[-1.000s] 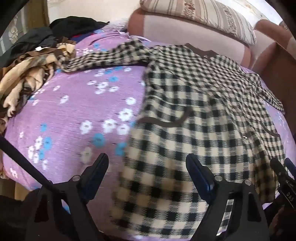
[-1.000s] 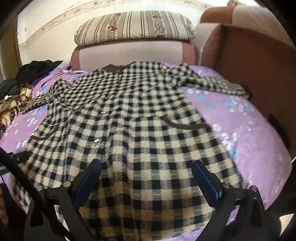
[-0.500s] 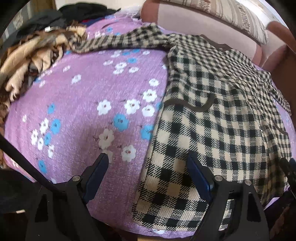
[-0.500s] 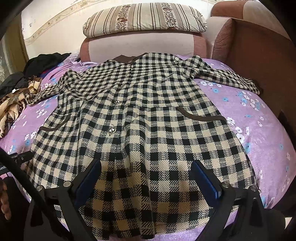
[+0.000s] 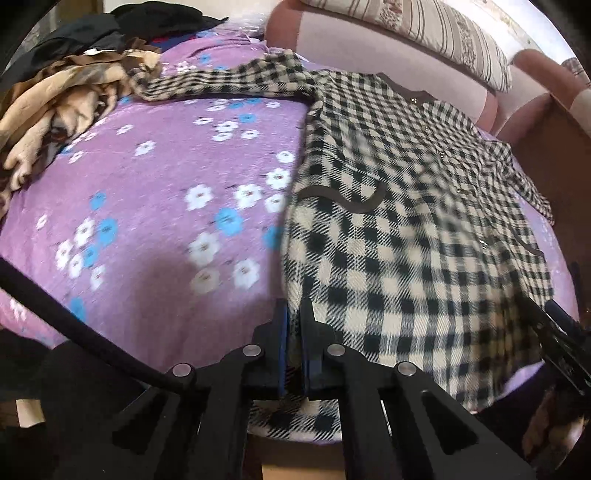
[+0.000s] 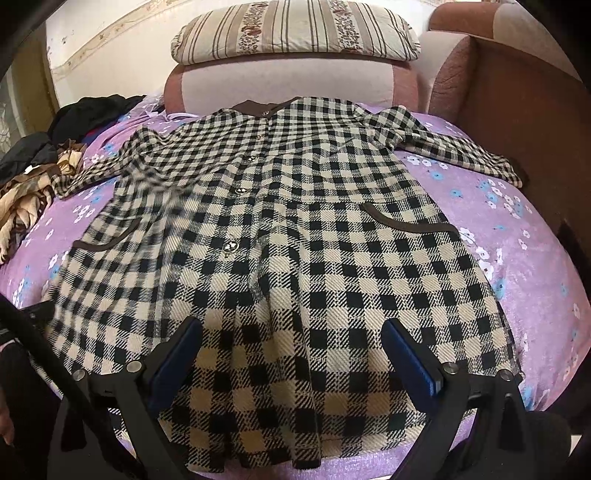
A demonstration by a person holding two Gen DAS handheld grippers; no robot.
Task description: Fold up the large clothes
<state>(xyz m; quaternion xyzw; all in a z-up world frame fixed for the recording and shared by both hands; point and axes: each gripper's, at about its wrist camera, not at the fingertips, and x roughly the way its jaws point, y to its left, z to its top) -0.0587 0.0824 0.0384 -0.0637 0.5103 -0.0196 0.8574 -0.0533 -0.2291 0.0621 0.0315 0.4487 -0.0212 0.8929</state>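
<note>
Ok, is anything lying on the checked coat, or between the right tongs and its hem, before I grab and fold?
Nothing visible. The right tongs hang open over the checked coat near its hem, with only cloth below. The left tongs are shut on its left edge. The pile of clothes lies off to the left, touching only the sleeve end.

Striped pillow [image 6: 295, 29] on sofa back, tan/black clothes pile [image 5: 55, 107] at left.
</note>
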